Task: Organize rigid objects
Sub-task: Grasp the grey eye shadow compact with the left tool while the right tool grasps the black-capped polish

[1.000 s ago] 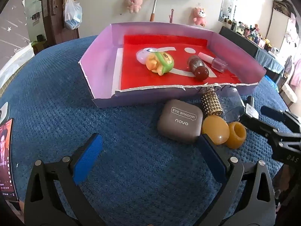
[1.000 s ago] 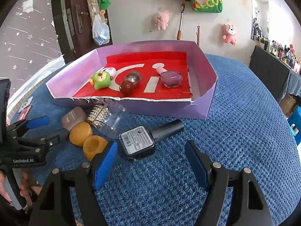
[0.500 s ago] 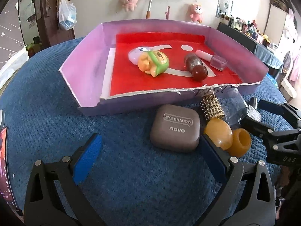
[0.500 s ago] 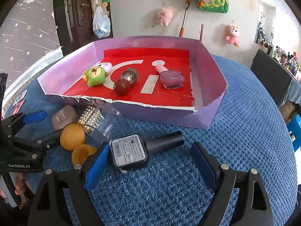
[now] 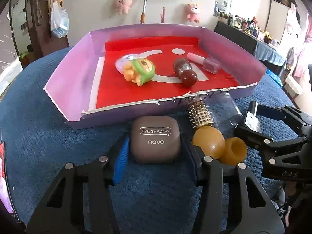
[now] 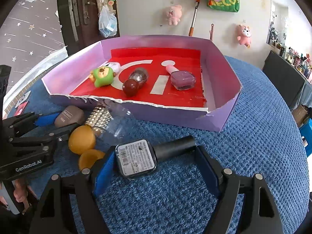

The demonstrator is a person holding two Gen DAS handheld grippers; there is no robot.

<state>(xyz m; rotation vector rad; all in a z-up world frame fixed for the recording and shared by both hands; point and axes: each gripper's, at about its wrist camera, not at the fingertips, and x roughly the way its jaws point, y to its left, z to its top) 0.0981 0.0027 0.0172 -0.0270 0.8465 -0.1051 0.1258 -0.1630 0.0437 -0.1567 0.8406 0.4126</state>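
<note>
Eye shadow case [image 5: 155, 136], brown, flat on blue textured tabletop [image 5: 48, 146] just in front of purple tray [image 5: 64, 78], near torn front edge. Left gripper [image 5: 156, 144] astride it, jaws just closed in, pads pressed on both sides: case gripped, not lifted. Black nail polish bottle [image 6: 136, 159] on its side, label up, cap toward right pad. Right gripper [image 6: 154, 154] around it lengthwise, jaws just narrowed, one pad on bottle base and other on cap end: bottle gripped, resting on tabletop. Between the two: amber ball [image 5: 208, 144] touching amber cup [image 5: 235, 151], and clear bottle with gold studded cap [image 5: 200, 115] lying against tray front. Inside tray, on red floor: green toy figure [image 5: 140, 72] at left, glitter bottle with maroon round cap [image 5: 184, 71] at centre, lilac polish bottle with pink cap [image 5: 206, 62] at right, all on their sides, apart from each other.
</note>
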